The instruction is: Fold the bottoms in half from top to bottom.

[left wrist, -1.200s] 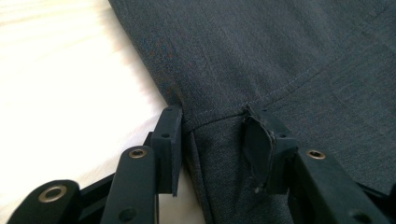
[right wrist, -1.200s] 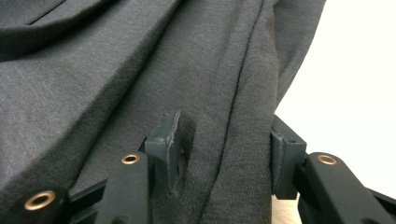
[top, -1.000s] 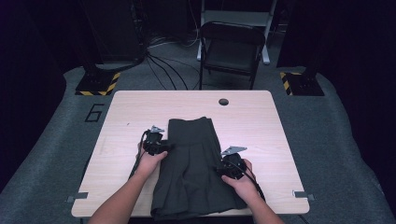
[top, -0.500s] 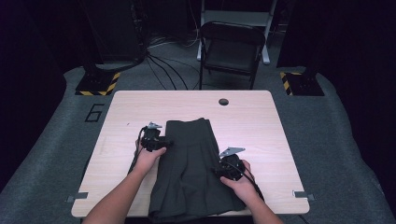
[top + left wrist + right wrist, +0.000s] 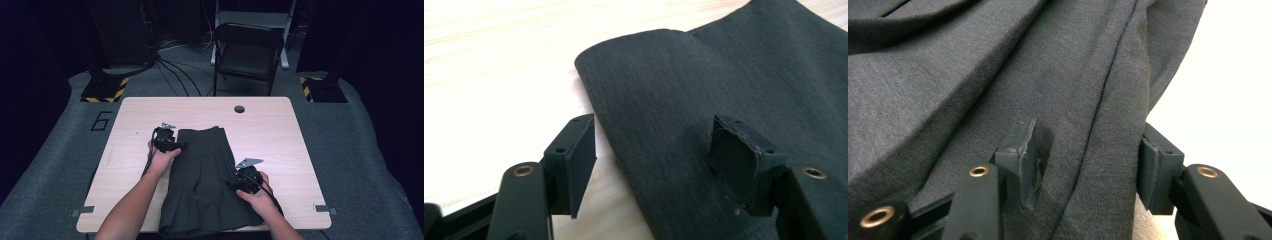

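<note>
- Right gripper (image 5: 239, 184), lower centre-right of the high view: jaws part-spread, straddling the right edge fold of the dark grey folded fabric garment (image 5: 205, 185); they have just been easing apart, pads not pressing.
- Garment lies flat mid-table, hem over the near edge of the light wooden table (image 5: 280, 130).
- Left gripper (image 5: 176, 146), centre-left: jaws released, just been opening, one over cloth, one over wood.
- Likely step: letting go after a fold. Next: re-grip an edge for the next fold.

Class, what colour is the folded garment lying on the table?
Dark charcoal grey garment, plain with no pattern; the left gripper view shows it best.
</note>
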`<state>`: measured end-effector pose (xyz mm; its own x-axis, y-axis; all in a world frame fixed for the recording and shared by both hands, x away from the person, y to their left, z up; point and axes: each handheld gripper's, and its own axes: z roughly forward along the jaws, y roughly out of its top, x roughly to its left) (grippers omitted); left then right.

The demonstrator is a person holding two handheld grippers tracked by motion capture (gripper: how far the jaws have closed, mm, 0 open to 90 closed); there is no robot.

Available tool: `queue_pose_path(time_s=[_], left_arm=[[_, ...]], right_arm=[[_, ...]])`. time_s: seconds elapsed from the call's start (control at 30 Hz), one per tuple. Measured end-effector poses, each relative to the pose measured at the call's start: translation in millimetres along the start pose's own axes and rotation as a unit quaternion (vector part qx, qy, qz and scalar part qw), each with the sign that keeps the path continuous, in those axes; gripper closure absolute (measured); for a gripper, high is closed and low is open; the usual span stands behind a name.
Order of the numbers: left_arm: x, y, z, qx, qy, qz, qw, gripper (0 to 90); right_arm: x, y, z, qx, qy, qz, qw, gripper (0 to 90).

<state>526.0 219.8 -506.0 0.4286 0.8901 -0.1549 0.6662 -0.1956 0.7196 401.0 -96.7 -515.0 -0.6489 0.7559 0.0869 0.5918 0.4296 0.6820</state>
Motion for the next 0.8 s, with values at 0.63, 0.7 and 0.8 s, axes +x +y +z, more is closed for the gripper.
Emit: queue_pose_path(time_s=[0.63,0.7,0.8], left_arm=[[5.9,16.1,21.3,0.015,0.000,0.001,0.9999,34.5],[4.5,16.1,23.7,0.009,0.004,-0.005,0.9999,34.6],[5.3,15.0,26.0,0.015,0.006,-0.009,0.9998,34.5]], right_arm=[[-1.6,-2.6,-0.3,-0.009,0.001,-0.005,0.9999,47.4],[-1.7,-2.5,-0.7,-0.006,0.001,-0.006,1.0000,47.4],[-1.8,-2.5,-0.7,-0.006,0.002,-0.006,1.0000,47.4]])
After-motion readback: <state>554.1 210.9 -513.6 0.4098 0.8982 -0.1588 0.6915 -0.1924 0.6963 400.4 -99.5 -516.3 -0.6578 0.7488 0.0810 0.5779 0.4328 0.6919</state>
